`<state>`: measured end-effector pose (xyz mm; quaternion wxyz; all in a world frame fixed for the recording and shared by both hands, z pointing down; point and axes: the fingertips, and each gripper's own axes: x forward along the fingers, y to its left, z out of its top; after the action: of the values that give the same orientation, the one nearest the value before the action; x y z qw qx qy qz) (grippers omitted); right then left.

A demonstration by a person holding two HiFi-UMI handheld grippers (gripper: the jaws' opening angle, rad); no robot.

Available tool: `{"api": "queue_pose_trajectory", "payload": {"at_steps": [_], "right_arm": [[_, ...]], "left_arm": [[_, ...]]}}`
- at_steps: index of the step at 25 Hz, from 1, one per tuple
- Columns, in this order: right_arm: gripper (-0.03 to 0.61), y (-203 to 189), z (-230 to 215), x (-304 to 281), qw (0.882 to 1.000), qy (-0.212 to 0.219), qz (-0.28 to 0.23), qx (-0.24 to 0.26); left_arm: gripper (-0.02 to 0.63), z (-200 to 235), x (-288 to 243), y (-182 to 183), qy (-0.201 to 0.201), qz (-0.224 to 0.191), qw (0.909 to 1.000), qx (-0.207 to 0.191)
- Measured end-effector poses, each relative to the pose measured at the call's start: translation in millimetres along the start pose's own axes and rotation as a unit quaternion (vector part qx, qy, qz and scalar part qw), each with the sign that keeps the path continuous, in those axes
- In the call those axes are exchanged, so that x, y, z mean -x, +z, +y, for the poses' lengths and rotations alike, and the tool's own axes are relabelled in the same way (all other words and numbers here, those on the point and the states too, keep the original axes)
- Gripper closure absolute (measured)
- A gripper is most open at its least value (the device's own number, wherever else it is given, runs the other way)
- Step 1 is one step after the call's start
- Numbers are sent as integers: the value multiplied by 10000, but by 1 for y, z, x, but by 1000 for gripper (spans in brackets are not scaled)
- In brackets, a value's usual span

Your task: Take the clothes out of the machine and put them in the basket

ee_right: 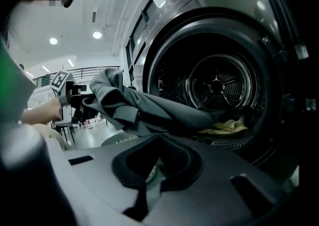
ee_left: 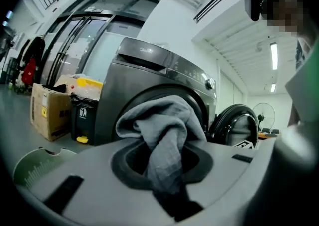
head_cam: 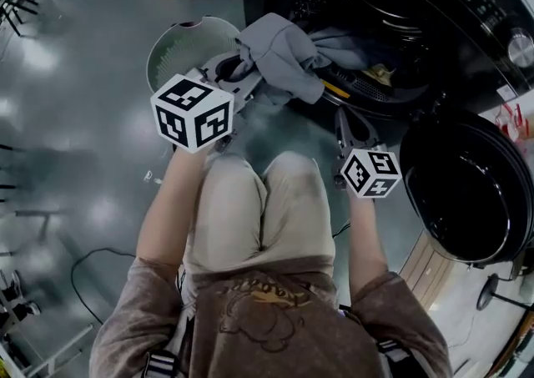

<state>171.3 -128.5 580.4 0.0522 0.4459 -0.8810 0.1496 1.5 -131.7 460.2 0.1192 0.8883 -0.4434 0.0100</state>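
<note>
A grey garment (head_cam: 279,55) hangs bunched from my left gripper (head_cam: 238,68), whose jaws are shut on it, in front of the machine's open drum (head_cam: 375,26). A tail of the garment still trails into the drum. In the left gripper view the cloth (ee_left: 167,135) is pinched between the jaws of my left gripper (ee_left: 167,190). The pale green basket (head_cam: 179,47) stands on the floor just left of that gripper. My right gripper (head_cam: 344,122) is shut with nothing in it, below the drum's rim. A yellow cloth (ee_right: 224,126) lies inside the drum.
The machine's round door (head_cam: 467,193) hangs open at the right, near my right gripper. A cardboard box (ee_left: 47,110) and a black bin (ee_left: 82,117) stand left of the machine. The person's knees (head_cam: 259,201) are between the two arms. A cable (head_cam: 83,264) lies on the floor.
</note>
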Motion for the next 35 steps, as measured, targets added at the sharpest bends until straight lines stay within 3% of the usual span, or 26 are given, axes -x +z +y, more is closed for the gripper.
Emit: {"api": "queue_pose_trajectory", "payload": {"at_steps": [7,16,23,29,31,35], "right_arm": [[581,0,11,-21,9997,220,86,82],[580,-6,40,-58,9980,580,217,148],[581,3,50,-67,9979,603,144,174],[588,0,38,-69,9993,320,120,178],[462,-3,37,-73,9991,325,188,178],[310,-2,25,-80,9990,148,258,331]], "left_arm": [[528,31,41,6,413,-197,9986,266],[528,77,91,2,971,-162,9943,399],[528,107,92,-7,1063,-210,9923,602],[528,113,88,-11,979,-228,9929,638],[528,115,87,-13,963,-226,9929,655],[528,114,86,-18,936,-174,9930,705]]}}
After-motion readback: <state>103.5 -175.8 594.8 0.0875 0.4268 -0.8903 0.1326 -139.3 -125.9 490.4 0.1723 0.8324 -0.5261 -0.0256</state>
